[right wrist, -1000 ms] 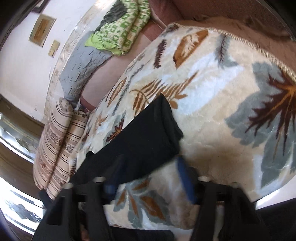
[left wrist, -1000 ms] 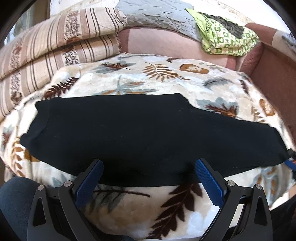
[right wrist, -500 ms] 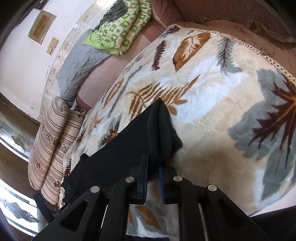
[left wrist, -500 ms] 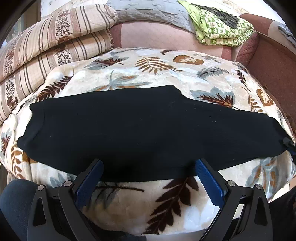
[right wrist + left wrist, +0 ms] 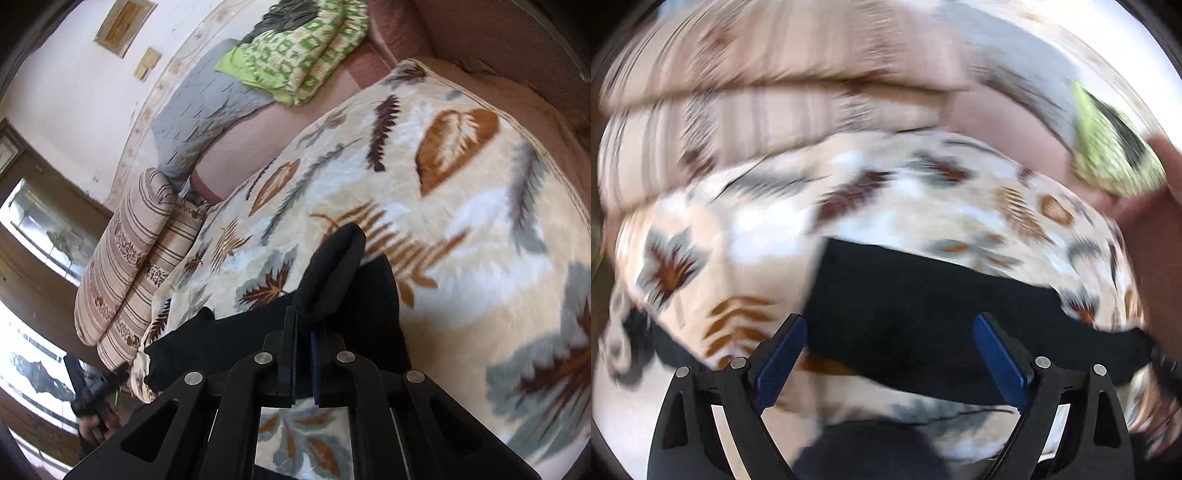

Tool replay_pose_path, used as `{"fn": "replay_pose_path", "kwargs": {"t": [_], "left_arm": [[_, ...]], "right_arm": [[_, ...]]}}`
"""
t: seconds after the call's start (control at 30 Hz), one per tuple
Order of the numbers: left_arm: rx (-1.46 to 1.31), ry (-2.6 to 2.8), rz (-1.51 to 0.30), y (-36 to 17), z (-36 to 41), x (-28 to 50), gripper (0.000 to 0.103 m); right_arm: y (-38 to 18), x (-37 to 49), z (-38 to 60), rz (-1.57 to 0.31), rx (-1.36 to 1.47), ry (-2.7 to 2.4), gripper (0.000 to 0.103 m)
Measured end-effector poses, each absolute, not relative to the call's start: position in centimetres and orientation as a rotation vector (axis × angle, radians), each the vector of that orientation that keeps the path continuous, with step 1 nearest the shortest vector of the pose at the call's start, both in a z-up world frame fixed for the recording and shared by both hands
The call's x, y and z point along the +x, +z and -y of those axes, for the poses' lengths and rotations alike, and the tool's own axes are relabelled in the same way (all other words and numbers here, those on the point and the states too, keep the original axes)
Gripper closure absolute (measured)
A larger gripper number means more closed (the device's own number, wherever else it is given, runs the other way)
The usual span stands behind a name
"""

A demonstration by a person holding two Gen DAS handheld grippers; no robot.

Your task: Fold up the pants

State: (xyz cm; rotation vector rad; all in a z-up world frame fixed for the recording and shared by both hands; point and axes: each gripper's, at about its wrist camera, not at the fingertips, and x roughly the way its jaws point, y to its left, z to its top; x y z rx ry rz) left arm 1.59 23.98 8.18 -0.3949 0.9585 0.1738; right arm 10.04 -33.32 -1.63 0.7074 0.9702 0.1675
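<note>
A bed or couch draped in a cream plush blanket printed with brown and grey leaves fills most of both views; the left wrist view is heavily motion-blurred. Behind it runs a white wall with two small framed pieces, and a dark-framed window shows at the left edge of the right wrist view. A reddish-brown upholstered back rises along the far side.

The black pants lie on the blanket as a long dark band stretched across it. In the right wrist view one end of the pants is lifted off the blanket, bunched into a rounded fold that stands above the fingertips.

The right tongs are closed down narrow on that bunched black cloth, pinching it between the blue pads. The left tongs stand wide apart, holding nothing, with the near edge of the pants between and beyond the blue pads.

A striped beige bolster lies at the far left of the blanket, a grey quilted cover beside it, and a folded green patterned blanket sits further along.
</note>
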Motion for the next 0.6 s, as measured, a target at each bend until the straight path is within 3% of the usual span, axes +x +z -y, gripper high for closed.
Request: {"fn": "replay_pose_path", "kwargs": {"t": [0.17,0.6], "left_arm": [[-0.736,0.096,-1.084,4.6,-30.0,1.9,0.012],[-0.905,-0.059,-1.147,-0.8,-31.3,5.6,0.028]], "right_arm": [[-3.1,10.5,34.0,-0.932,0.845,0.205,0.099],[-3.2,10.7,33.0,-0.935,0.827,0.219,0.096]]}}
